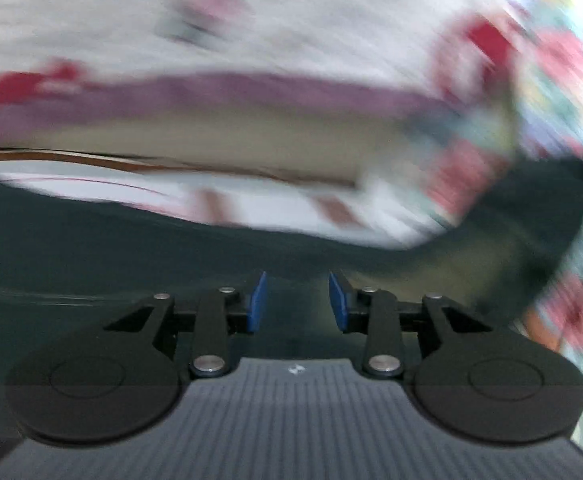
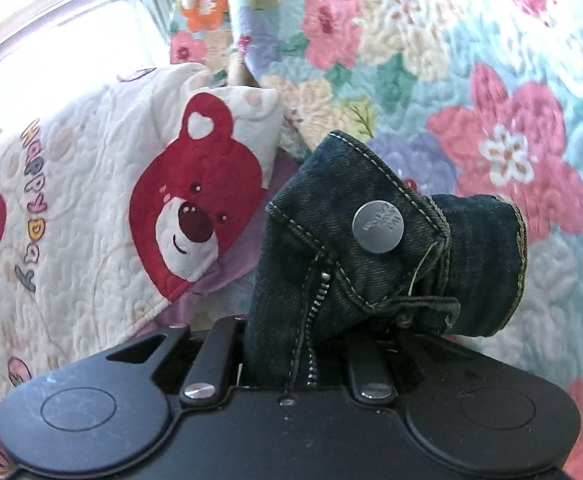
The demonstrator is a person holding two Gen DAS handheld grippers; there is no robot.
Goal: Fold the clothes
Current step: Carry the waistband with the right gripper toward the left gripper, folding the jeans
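Observation:
Dark blue jeans (image 2: 371,248) are bunched at the waistband in my right gripper (image 2: 311,344), which is shut on the denim. The metal button (image 2: 378,227) and the open zipper (image 2: 315,312) face the camera, and the cloth hides the fingertips. The left wrist view is heavily blurred. In it my left gripper (image 1: 297,284) stands open above a dark stretch of the jeans (image 1: 131,248). Its blue pads (image 1: 257,302) are apart with nothing between them.
A floral quilt (image 2: 471,80) covers the bed under the jeans. A white quilted cover with red bear faces (image 2: 91,200) lies to the left, seen blurred in the left wrist view as well (image 1: 291,20). A bright window (image 2: 51,40) is behind it.

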